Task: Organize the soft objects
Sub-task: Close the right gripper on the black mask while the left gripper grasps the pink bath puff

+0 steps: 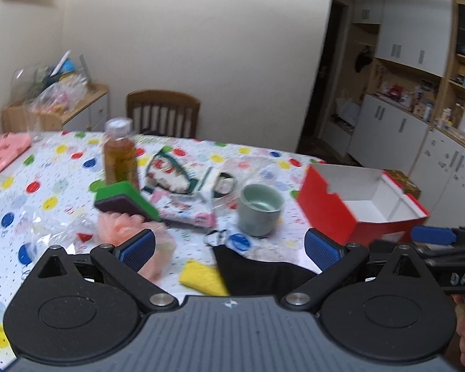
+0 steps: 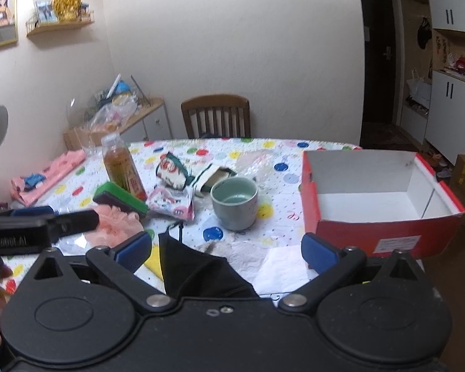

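Observation:
A black cloth mask (image 1: 263, 274) (image 2: 195, 271) lies at the table's near edge, between my grippers' fingers in both views. A yellow sponge (image 1: 203, 277) lies beside it. A pink mesh puff (image 1: 124, 223) (image 2: 117, 220) and a green and purple sponge (image 1: 124, 200) (image 2: 121, 197) lie to the left. A white tissue (image 2: 263, 263) lies right of the mask. An open red box (image 1: 365, 207) (image 2: 375, 201) with a white inside stands at the right. My left gripper (image 1: 229, 248) and my right gripper (image 2: 226, 251) are both open and empty above the near edge.
On the dotted tablecloth (image 1: 55, 183) stand a tea bottle (image 1: 119, 158) (image 2: 122, 167), a pale green cup (image 1: 259, 209) (image 2: 235, 203), snack packets (image 1: 183, 192) (image 2: 173, 204) and clear plastic wrap (image 1: 46, 226). A pink folded cloth (image 2: 46, 176) lies far left. A wooden chair (image 1: 162, 113) stands behind.

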The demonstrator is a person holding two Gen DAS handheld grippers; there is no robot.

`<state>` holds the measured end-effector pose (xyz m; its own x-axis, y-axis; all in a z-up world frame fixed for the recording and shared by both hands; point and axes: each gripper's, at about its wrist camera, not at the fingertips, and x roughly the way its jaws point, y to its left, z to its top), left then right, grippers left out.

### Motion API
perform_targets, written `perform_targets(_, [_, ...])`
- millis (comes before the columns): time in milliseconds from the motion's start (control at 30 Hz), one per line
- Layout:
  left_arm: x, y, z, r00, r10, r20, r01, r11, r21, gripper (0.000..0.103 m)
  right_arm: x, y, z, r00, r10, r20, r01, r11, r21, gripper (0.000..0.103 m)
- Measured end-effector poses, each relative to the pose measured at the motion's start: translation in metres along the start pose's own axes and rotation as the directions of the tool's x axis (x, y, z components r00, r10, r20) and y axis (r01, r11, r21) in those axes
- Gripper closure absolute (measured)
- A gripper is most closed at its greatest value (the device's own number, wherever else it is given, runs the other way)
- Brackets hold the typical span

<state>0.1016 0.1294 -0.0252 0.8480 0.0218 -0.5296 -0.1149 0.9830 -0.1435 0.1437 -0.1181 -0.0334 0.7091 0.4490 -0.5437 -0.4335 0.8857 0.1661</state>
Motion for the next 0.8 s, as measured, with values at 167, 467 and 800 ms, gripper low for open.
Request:
perform_targets(167, [0.021,0.026,-0.006,0.997,0.071,0.028,-0.072,0.996,0.054,0.000,0.032,0.011,-0.006,0.996,0.013,-0.083,-0.019,0.997,-0.068,0.001])
perform_targets(467, [0.071,0.067,-0.008,0.992,0.115,-0.042,-0.113,0.992,0.061,0.000,0.080,0.044,-0.022,0.975,0.043,-0.217,-0.087,0.977,-0.193,0.005])
perform_targets(800, [0.114,0.089,-0.018,0.984,0.135,-0.119,-0.127,0.989,0.076,0.000,0.128,0.058,-0.028,0.951,0.000,-0.310,-0.049,0.988,-0.148,0.029])
